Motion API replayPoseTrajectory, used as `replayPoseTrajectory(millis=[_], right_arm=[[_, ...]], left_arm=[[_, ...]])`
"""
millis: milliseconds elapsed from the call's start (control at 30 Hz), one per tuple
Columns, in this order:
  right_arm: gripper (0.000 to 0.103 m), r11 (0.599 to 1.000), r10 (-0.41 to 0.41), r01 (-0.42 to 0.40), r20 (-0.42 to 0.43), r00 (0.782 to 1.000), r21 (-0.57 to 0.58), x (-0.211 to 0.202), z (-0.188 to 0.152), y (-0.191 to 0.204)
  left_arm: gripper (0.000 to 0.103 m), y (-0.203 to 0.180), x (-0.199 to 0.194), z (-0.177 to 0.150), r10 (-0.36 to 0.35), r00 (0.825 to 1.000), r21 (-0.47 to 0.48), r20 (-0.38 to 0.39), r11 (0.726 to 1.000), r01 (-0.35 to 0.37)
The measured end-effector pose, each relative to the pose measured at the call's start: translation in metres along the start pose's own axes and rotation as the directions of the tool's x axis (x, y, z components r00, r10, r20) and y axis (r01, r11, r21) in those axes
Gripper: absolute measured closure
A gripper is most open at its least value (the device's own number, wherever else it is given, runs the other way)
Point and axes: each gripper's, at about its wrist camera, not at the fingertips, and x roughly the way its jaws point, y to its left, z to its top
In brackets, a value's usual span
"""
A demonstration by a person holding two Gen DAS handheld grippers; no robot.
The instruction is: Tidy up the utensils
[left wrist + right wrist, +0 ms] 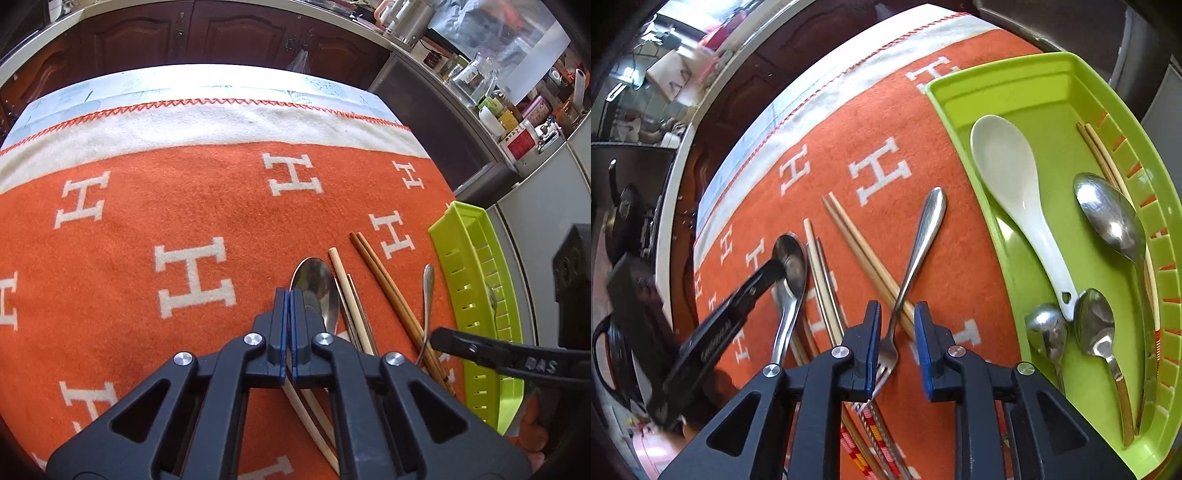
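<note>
Utensils split: several spoons already in lime-green plastic tray (1027, 92), the rest loose on orange H-patterned blanket (147, 206) over the tabletop. Left hand-held gripper (287, 295) jaws together, tip at bowl of shiny steel spoon (790, 269), nothing visibly pinched. Right hand-held gripper (897, 314) jaws apart, straddling steel fork (916, 243) lying across brown wooden chopsticks (864, 254). Risk: closing here could snag a chopstick with the fork, or the slick handle slips.
</note>
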Motion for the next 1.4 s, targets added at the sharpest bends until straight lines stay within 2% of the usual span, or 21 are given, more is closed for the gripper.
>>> replayPoseTrajectory(millis=[167, 300, 333, 367, 467, 867, 1233, 1400], right_arm=[[0.084, 0.998, -0.057, 0.057, -0.014, 0.998, 0.019, 0.014, 0.008, 0.009], [0.085, 0.992, -0.111, 0.112, 0.024, 0.994, -0.054, 0.021, 0.011, 0.023], [0.090, 0.989, -0.120, 0.123, 0.037, 0.992, -0.081, 0.022, 0.010, 0.027], [0.095, 0.987, -0.117, 0.122, 0.049, 0.992, -0.103, 0.021, 0.010, 0.029], [0.099, 0.987, -0.095, 0.103, 0.065, 0.993, -0.128, 0.018, 0.008, 0.031], [0.102, 0.981, 0.036, -0.011, 0.126, 0.991, -0.194, -0.012, -0.032, 0.009], [0.103, 0.966, 0.081, -0.032, 0.183, 0.980, -0.257, -0.055, -0.060, 0.000], [0.101, 0.976, 0.050, -0.024, 0.112, 0.992, -0.216, -0.056, -0.058, -0.015]], left_arm=[[0.103, 0.005, -0.013, -0.007, -0.029, 1.000, -0.012, 0.008, 1.000, 0.029], [0.103, 0.009, -0.018, -0.011, -0.048, 0.999, -0.024, 0.007, 0.999, 0.048], [0.103, 0.009, -0.019, -0.012, -0.052, 0.999, -0.026, 0.008, 0.998, 0.052], [0.103, 0.008, -0.021, -0.014, -0.055, 0.998, -0.027, 0.010, 0.998, 0.055], [0.103, 0.006, -0.027, -0.018, -0.066, 0.998, -0.024, 0.017, 0.998, 0.066], [0.103, -0.011, -0.054, -0.029, -0.101, 0.994, -0.006, 0.044, 0.995, 0.101], [0.103, -0.039, -0.071, -0.044, -0.112, 0.993, 0.036, 0.035, 0.993, 0.110], [0.103, -0.041, -0.080, -0.048, -0.116, 0.993, 0.034, 0.036, 0.993, 0.115]])
